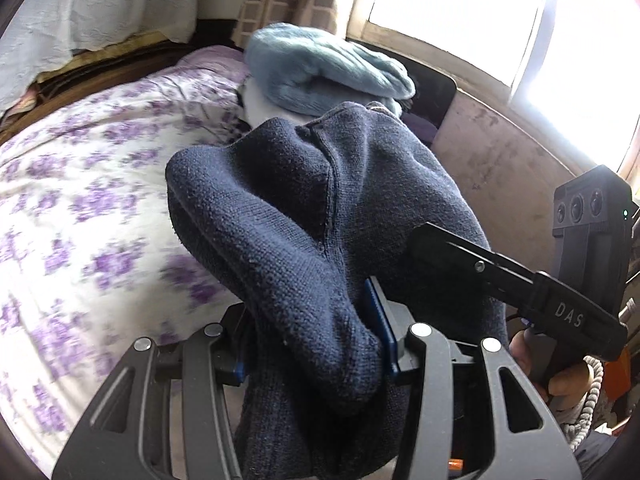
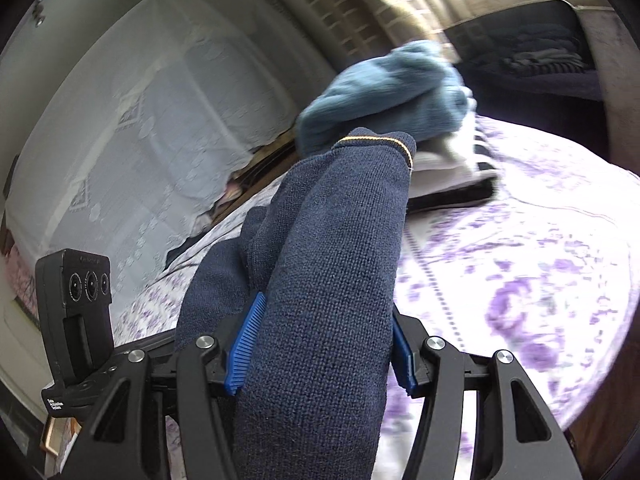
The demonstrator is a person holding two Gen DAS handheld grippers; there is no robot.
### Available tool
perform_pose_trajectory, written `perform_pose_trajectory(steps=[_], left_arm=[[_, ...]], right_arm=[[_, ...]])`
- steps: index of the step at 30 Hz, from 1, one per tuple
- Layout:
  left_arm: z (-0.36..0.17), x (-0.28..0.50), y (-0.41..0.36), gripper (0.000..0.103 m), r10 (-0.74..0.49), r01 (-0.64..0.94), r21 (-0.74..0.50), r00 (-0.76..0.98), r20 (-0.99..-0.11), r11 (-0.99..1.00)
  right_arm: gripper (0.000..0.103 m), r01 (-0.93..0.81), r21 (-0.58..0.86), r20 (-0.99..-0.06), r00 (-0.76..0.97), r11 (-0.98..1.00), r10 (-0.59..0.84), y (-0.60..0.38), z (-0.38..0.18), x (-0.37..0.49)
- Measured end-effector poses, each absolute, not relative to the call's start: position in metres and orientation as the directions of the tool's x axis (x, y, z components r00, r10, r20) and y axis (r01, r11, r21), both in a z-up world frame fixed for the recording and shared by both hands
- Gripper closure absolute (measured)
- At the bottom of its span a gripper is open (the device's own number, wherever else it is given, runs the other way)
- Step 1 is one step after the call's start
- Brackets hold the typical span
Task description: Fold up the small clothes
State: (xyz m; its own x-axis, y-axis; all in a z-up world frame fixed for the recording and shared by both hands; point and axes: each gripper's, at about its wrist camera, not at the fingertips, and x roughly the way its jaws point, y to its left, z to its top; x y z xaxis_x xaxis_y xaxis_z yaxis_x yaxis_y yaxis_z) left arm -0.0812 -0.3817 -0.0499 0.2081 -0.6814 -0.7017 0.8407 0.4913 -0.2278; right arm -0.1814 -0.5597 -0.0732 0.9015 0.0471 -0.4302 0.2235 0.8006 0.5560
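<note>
A navy knitted garment [image 1: 304, 216] is bunched up and held off the bed by both grippers. My left gripper [image 1: 316, 344] is shut on a thick fold of it, blue pads [image 1: 378, 320] pressed into the wool. In the right wrist view my right gripper [image 2: 324, 344] is shut on another fold of the same navy garment [image 2: 332, 288], whose edge carries a thin yellow trim line [image 2: 384, 140]. The right gripper's body [image 1: 516, 280] shows at the right of the left wrist view, a hand [image 1: 560, 380] under it. The left gripper's body [image 2: 76, 312] stands at the lower left of the right view.
The bed has a white sheet with purple flowers [image 1: 80, 208]. At its far end lies a stack of folded clothes topped by a light blue knit [image 1: 320, 72], also the light blue knit [image 2: 384, 92] in the right view. A lace-covered wall [image 2: 152, 120], a bright window [image 1: 460, 12].
</note>
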Motion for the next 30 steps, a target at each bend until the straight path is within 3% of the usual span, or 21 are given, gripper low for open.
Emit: perform_pose_trajectory(steps=[9,12,14,17,21,30], left_arm=[[-0.083,-0.082,-0.431,0.054,-0.638,0.847,-0.231,0.155,-0.754,0.478],[-0.089,-0.078,-0.433,0.044,-0.631,0.846,-0.223,0.161,-0.759,0.484],[-0.09,-0.076,-0.433,0.03,-0.623,0.846,-0.198,0.187,-0.76,0.495],[-0.097,-0.069,-0.431,0.021,-0.626,0.841,-0.197,0.199,-0.754,0.504],[-0.099,-0.063,-0.428,0.02,-0.634,0.836,-0.221,0.183,-0.752,0.503],[-0.094,-0.082,-0.424,0.019,-0.624,0.851,-0.093,0.3,-0.721,0.516]], right_arm=[[0.046,0.324,0.605,-0.487,0.873,0.728,0.016,-0.613,-0.109,-0.192],[0.043,0.33,0.603,-0.5,0.866,0.726,0.02,-0.622,-0.123,-0.189],[0.04,0.338,0.596,-0.506,0.863,0.728,0.014,-0.623,-0.124,-0.188],[0.039,0.347,0.605,-0.508,0.861,0.716,0.011,-0.623,-0.128,-0.191],[0.037,0.378,0.597,-0.52,0.854,0.708,-0.017,-0.618,-0.127,-0.191],[0.033,0.426,0.584,-0.556,0.83,0.691,-0.042,-0.617,-0.123,-0.187]])
